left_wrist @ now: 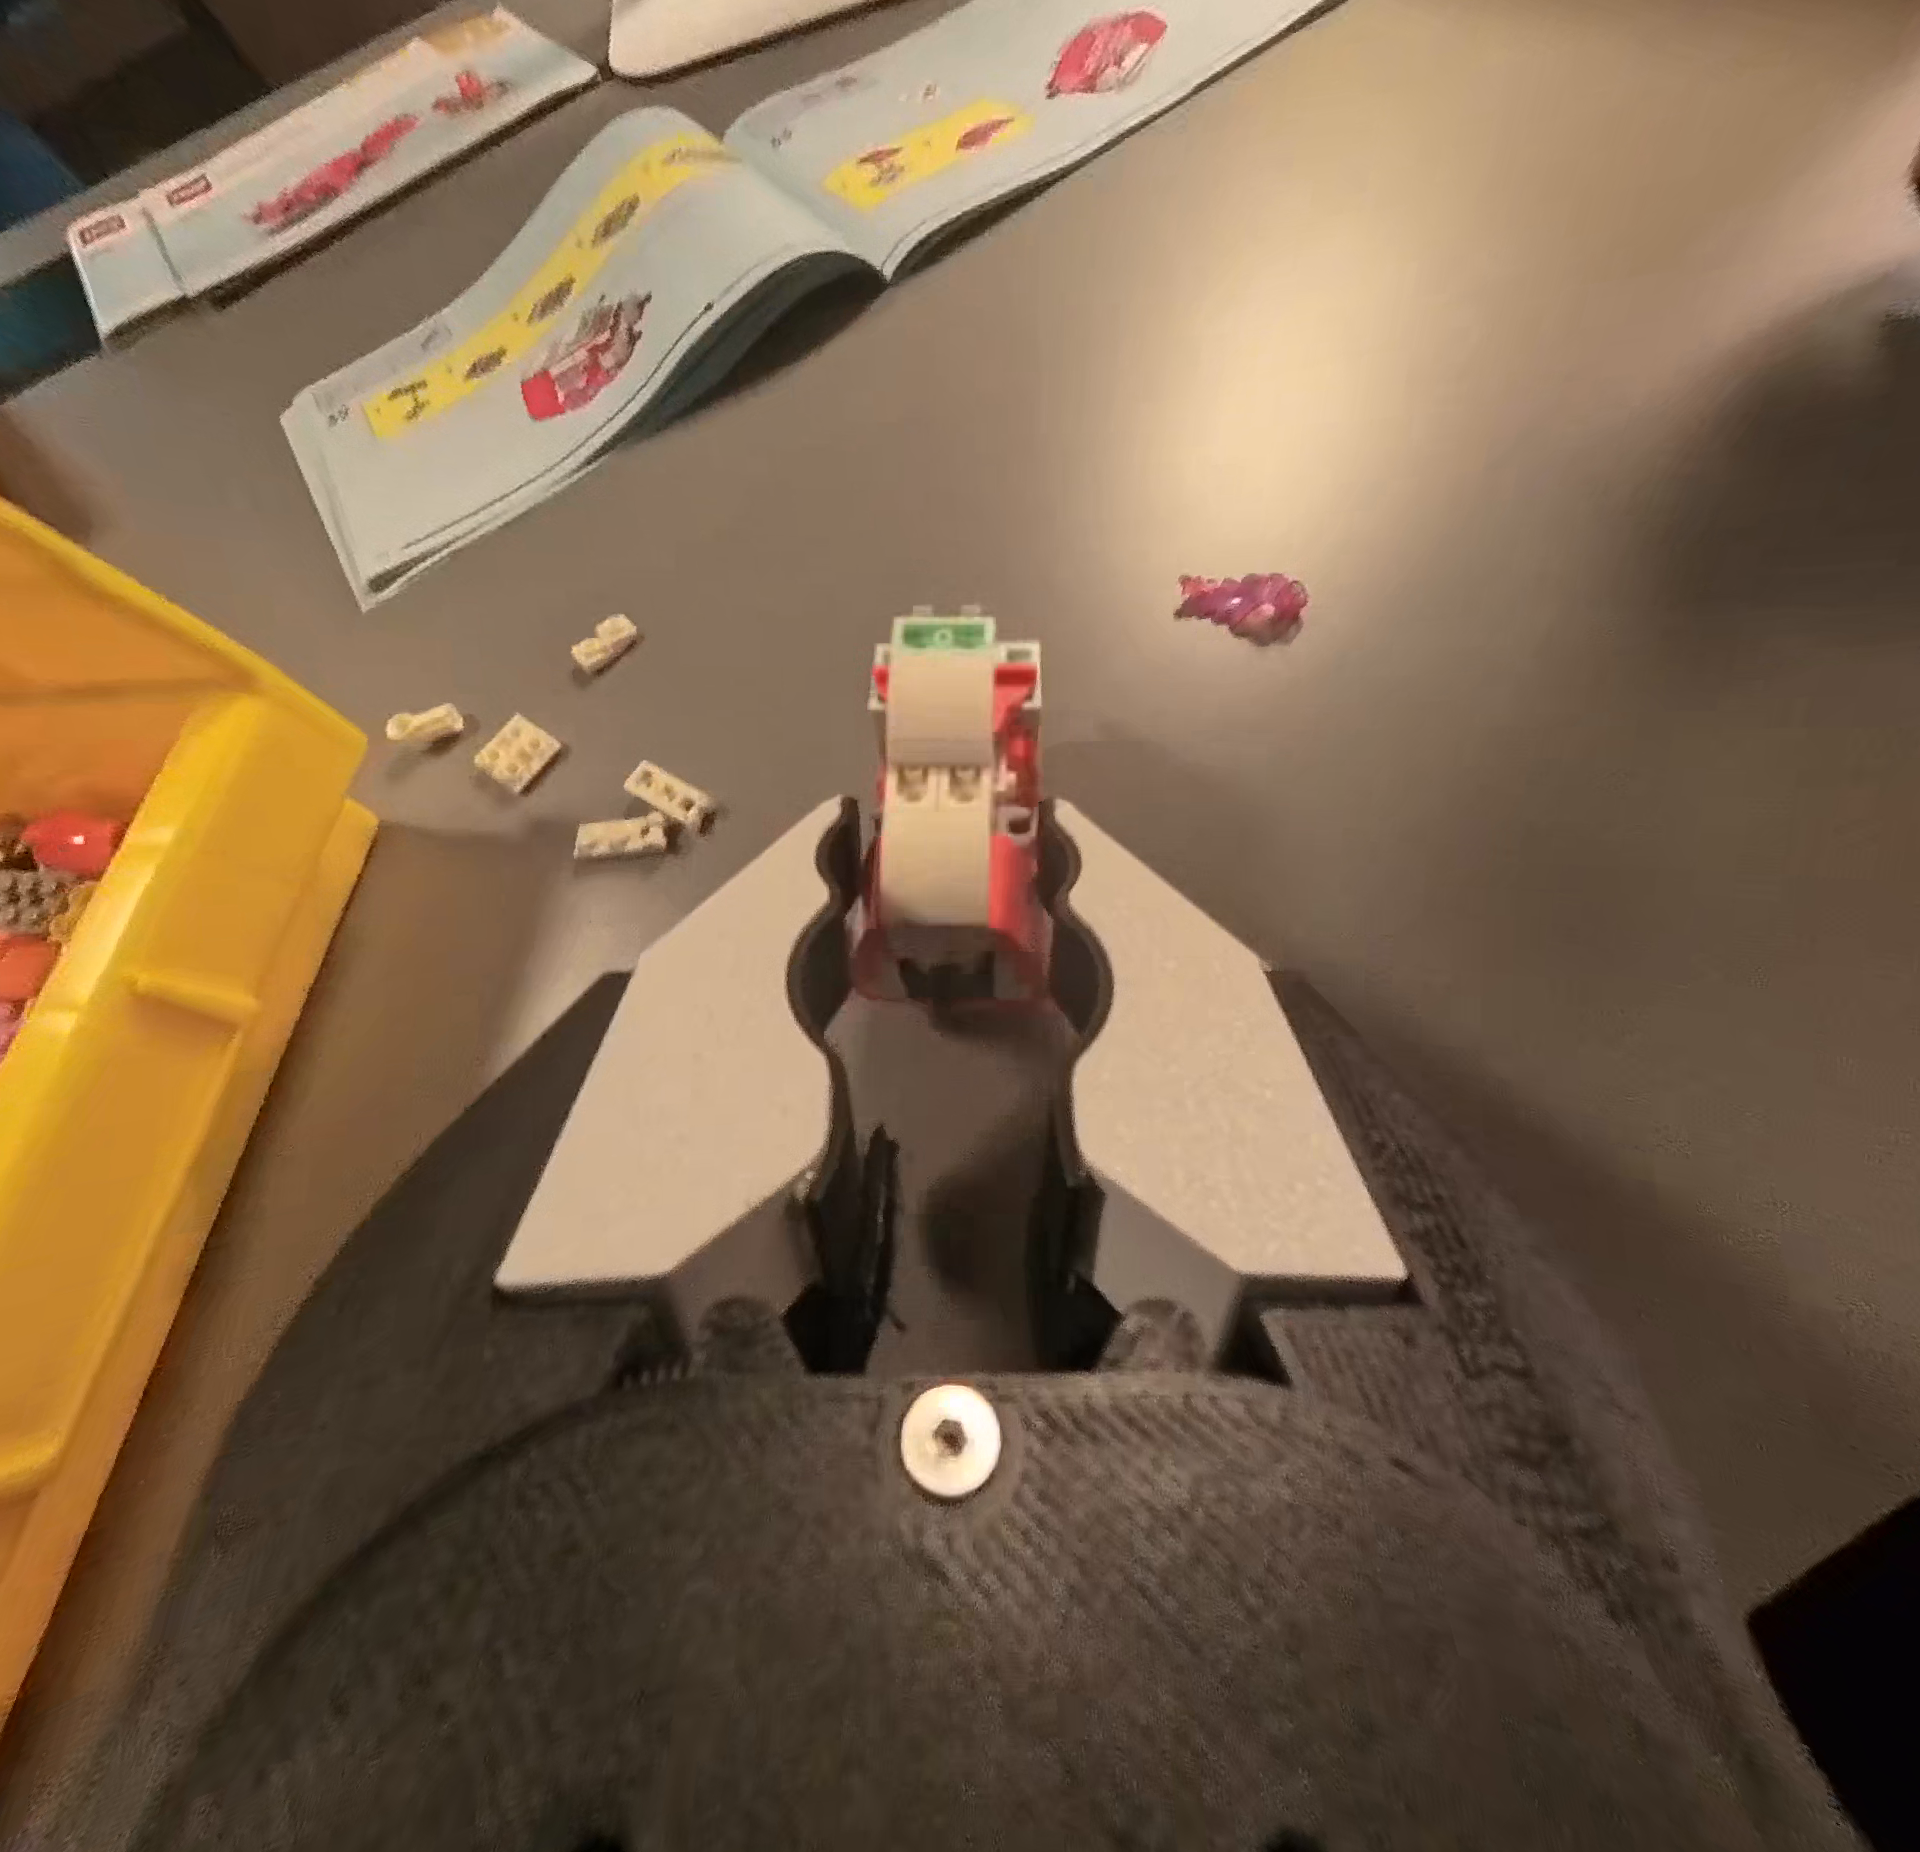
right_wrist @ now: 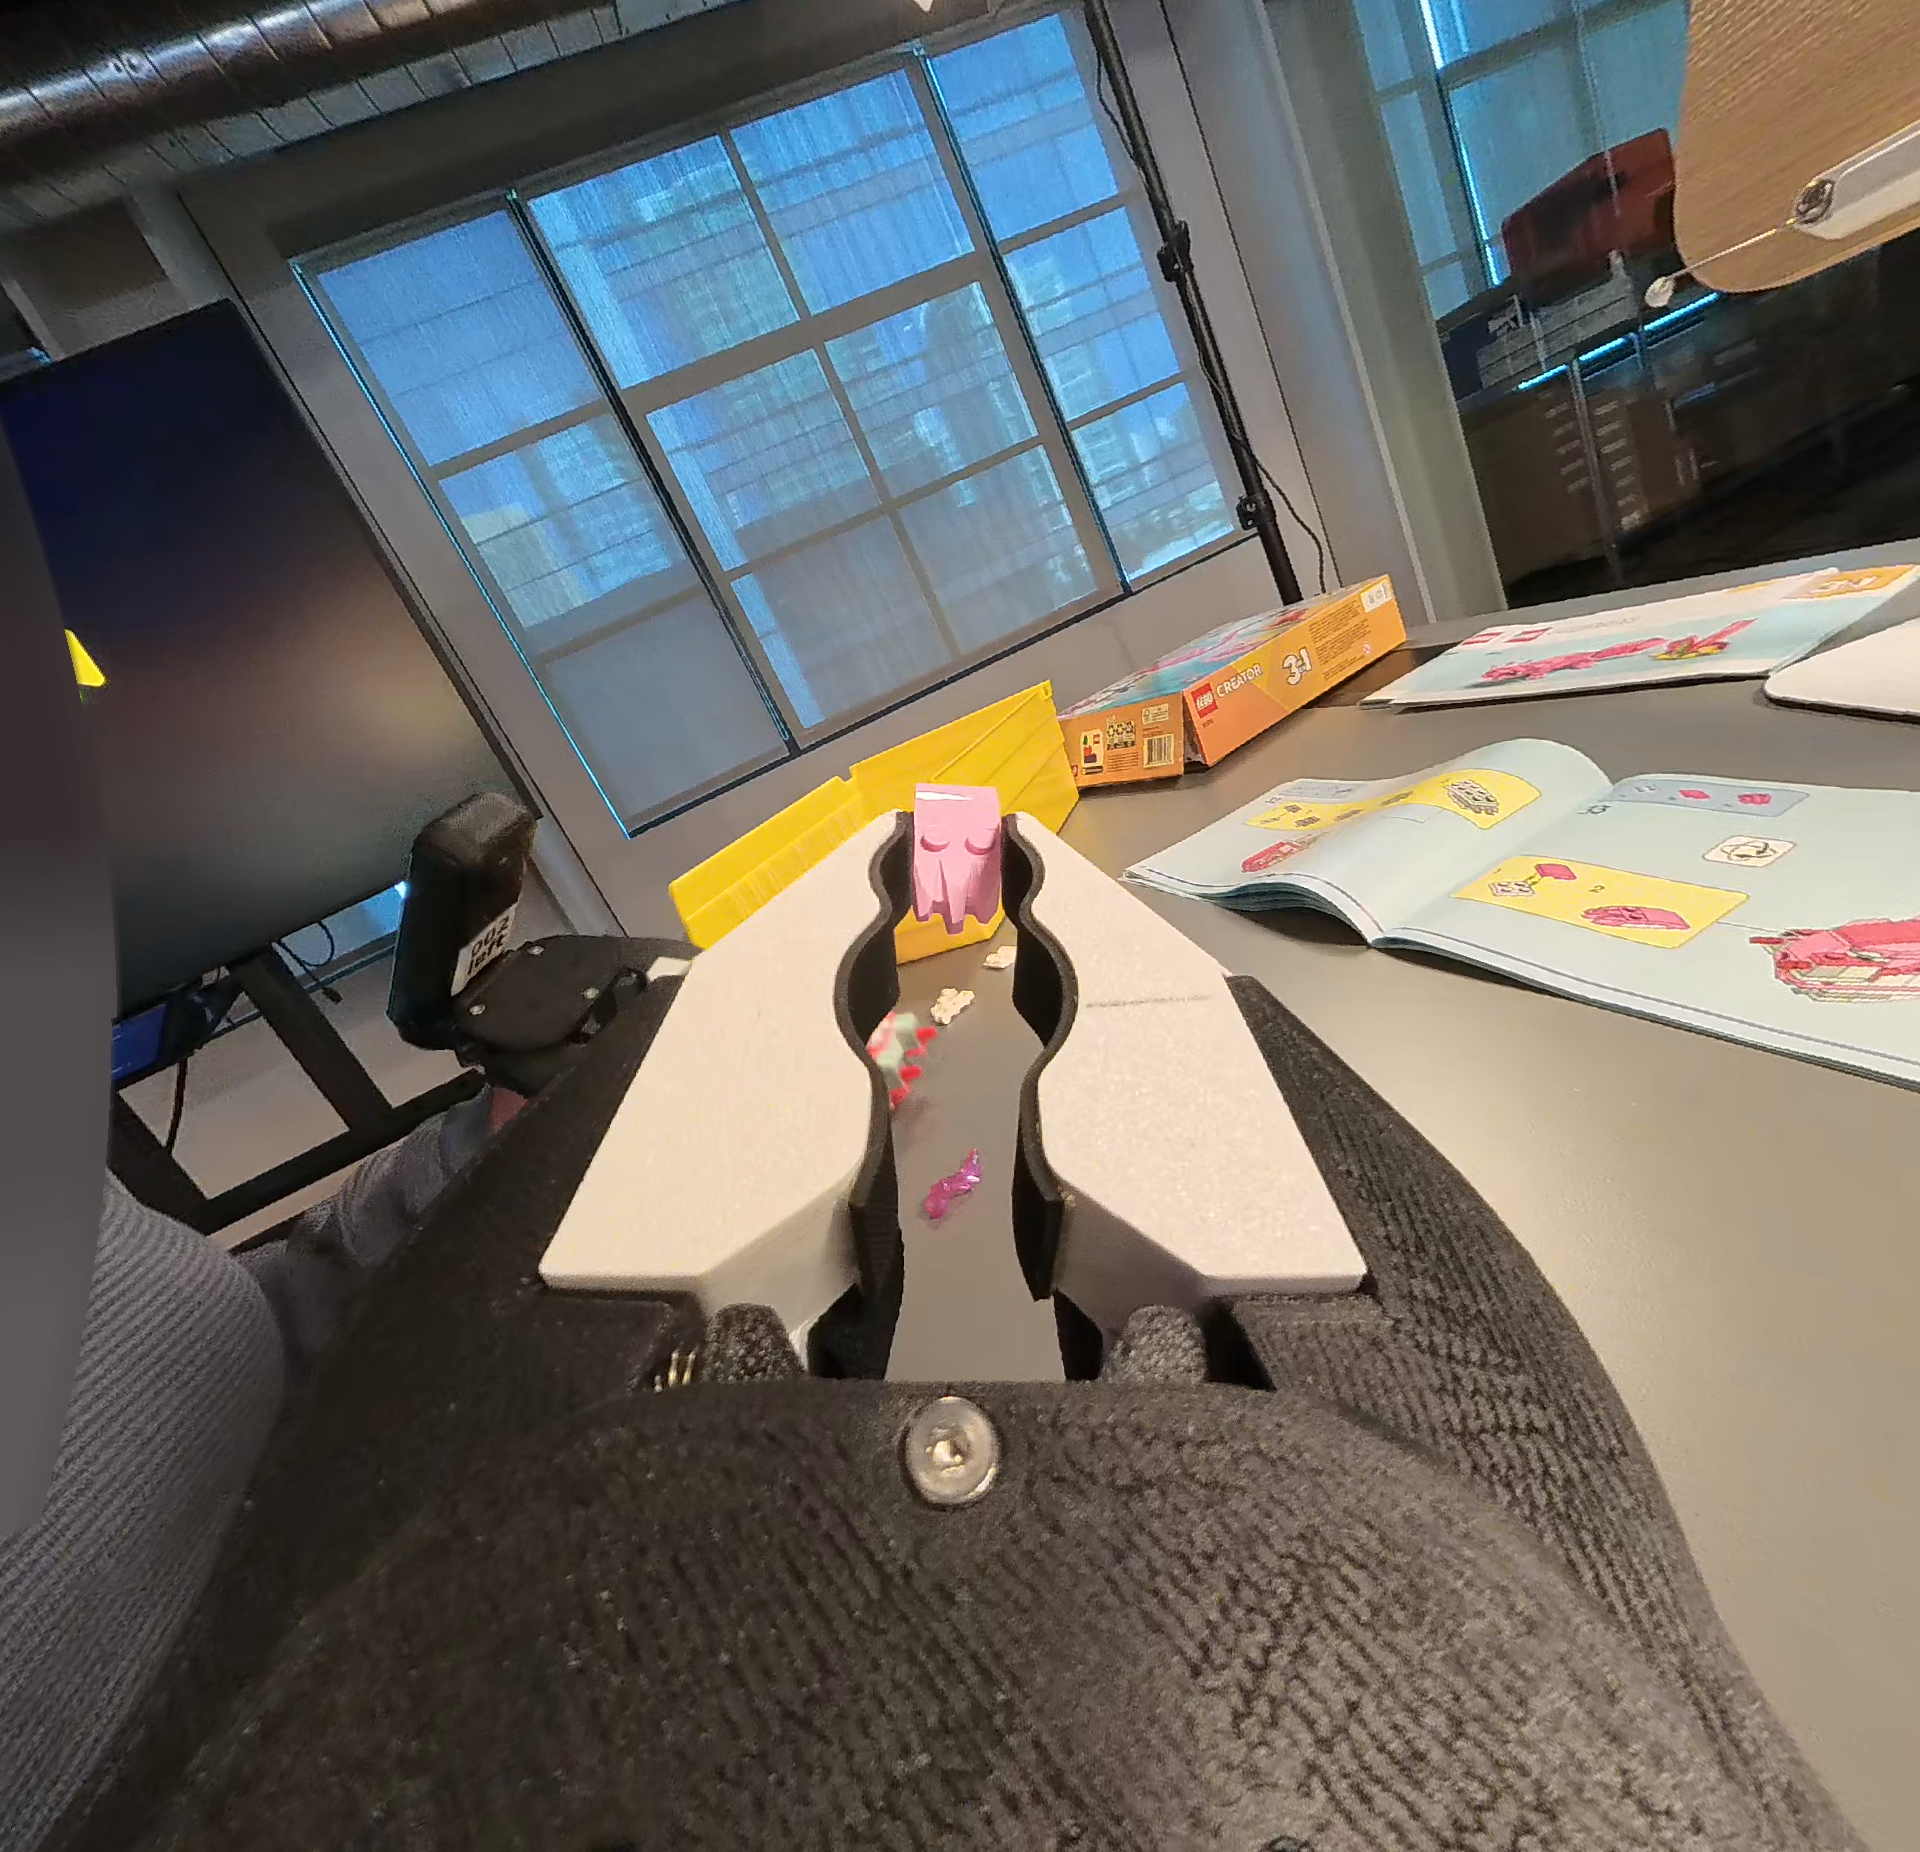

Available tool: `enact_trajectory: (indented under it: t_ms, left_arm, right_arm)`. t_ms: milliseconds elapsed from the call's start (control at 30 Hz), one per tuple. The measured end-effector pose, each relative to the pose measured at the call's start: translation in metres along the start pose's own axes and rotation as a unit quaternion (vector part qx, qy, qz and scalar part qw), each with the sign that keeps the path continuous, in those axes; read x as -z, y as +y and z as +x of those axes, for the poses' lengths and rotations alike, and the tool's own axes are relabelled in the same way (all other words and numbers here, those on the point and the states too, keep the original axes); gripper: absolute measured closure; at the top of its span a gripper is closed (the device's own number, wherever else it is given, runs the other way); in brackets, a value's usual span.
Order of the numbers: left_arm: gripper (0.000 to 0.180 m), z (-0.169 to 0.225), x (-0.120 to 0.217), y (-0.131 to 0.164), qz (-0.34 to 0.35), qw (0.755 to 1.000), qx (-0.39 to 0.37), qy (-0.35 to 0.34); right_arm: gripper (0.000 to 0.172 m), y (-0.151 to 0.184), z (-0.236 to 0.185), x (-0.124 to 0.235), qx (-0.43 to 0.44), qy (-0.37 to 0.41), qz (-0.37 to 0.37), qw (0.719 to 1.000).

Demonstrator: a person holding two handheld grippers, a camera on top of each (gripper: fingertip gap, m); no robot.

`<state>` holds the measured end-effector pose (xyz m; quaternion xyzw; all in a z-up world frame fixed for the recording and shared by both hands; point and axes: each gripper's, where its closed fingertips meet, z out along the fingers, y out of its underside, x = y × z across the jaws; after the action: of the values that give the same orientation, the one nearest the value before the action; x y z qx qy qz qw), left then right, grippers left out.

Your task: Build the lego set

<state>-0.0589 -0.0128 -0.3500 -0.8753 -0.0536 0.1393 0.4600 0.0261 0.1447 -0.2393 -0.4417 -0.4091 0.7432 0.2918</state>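
Off to the left of my left gripper [left_wrist: 951, 826] I see a yellow bin [left_wrist: 156, 867], then loose cream plates [left_wrist: 582, 763] just left of the fingertips. Its fingers clamp a red-and-white brick assembly [left_wrist: 951, 815] that juts past the tips. My right gripper [right_wrist: 956, 846] pinches a pink brick [right_wrist: 951, 862] at its tips, with an open instruction booklet [right_wrist: 1558, 898] to the right.
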Motion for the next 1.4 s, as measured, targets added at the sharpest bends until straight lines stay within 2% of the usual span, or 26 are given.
enact_trajectory:
  t_ms: [133,267,333,467,533,633,833,1033,1133,1233,1333,1400]
  left_arm:
    - [0.146,-0.001,0.004,0.004,-0.011,1.000,0.012,0.008]
    - [0.121,0.000,0.000,0.011,-0.065,0.997,0.030,0.030]
    - [0.121,-0.003,0.000,0.009,-0.085,0.995,0.029,0.035]
    - [0.124,-0.013,0.007,-0.007,-0.110,0.991,0.043,0.056]
    - [0.129,-0.014,0.011,-0.010,-0.143,0.985,0.056,0.077]
    - [0.137,-0.011,0.010,-0.005,-0.205,0.972,0.056,0.103]
    - [0.147,-0.004,0.006,0.004,-0.266,0.957,0.029,0.115]
    - [0.153,0.005,0.004,0.010,-0.288,0.948,0.017,0.137]
    - [0.153,0.004,0.003,0.005,-0.257,0.959,0.000,0.122]
    - [0.154,-0.004,0.001,-0.009,-0.180,0.980,-0.014,0.087]
    - [0.154,-0.023,0.003,-0.049,-0.007,0.998,-0.057,0.003]
    - [0.154,-0.037,0.011,-0.068,0.094,0.988,-0.099,-0.076]
  right_arm:
    - [0.157,0.001,-0.001,-0.001,0.001,-0.002,-0.002,1.000]
    - [0.157,0.001,0.000,-0.001,0.004,0.000,-0.005,1.000]
    - [0.157,0.001,0.000,0.000,0.004,0.001,-0.003,1.000]
    - [0.157,-0.001,0.000,0.001,0.004,0.001,0.000,1.000]
    - [0.157,-0.001,-0.001,0.001,0.005,0.000,0.000,1.000]
    - [0.156,-0.001,-0.002,0.000,0.007,-0.002,-0.002,1.000]
    - [0.157,-0.002,-0.003,0.000,0.012,-0.002,-0.001,1.000]
    - [0.157,-0.002,-0.004,0.000,0.014,-0.004,-0.003,1.000]
    - [0.157,-0.001,-0.004,-0.001,0.016,-0.003,-0.005,1.000]
    - [0.157,-0.002,-0.004,0.000,0.017,-0.002,-0.004,1.000]
    - [0.157,0.007,0.007,-0.001,0.029,0.036,-0.034,0.998]
    - [0.157,0.023,0.033,0.002,0.056,0.119,-0.095,0.987]
